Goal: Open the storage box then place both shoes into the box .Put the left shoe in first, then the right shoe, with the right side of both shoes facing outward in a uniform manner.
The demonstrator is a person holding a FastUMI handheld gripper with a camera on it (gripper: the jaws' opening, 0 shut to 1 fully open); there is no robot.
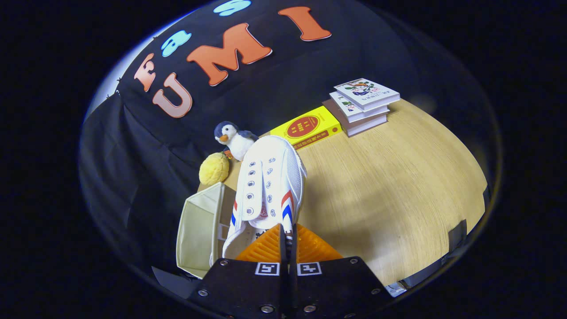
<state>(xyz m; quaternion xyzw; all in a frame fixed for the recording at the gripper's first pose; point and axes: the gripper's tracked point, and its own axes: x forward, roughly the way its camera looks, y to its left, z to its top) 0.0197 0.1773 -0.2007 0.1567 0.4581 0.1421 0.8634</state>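
Note:
A white canvas shoe (270, 181) with red and blue stripes hangs in the air, toe pointing away from me. My gripper (287, 241) is shut on the shoe, pinching the edge of its collar between the two fingers. Just beside the shoe, on the side away from the open tabletop, stands the cream fabric storage box (199, 230), open at the top with its inside showing. The shoe is above the table (390, 199) next to the box's rim, not inside it. Part of the box is hidden behind the shoe and my fingers.
A yellow plush ball (214, 168) and a penguin toy (234, 137) sit beyond the box. A yellow book (308, 127) lies past the shoe's toe, and a stack of books (362, 106) rests further along the wooden table.

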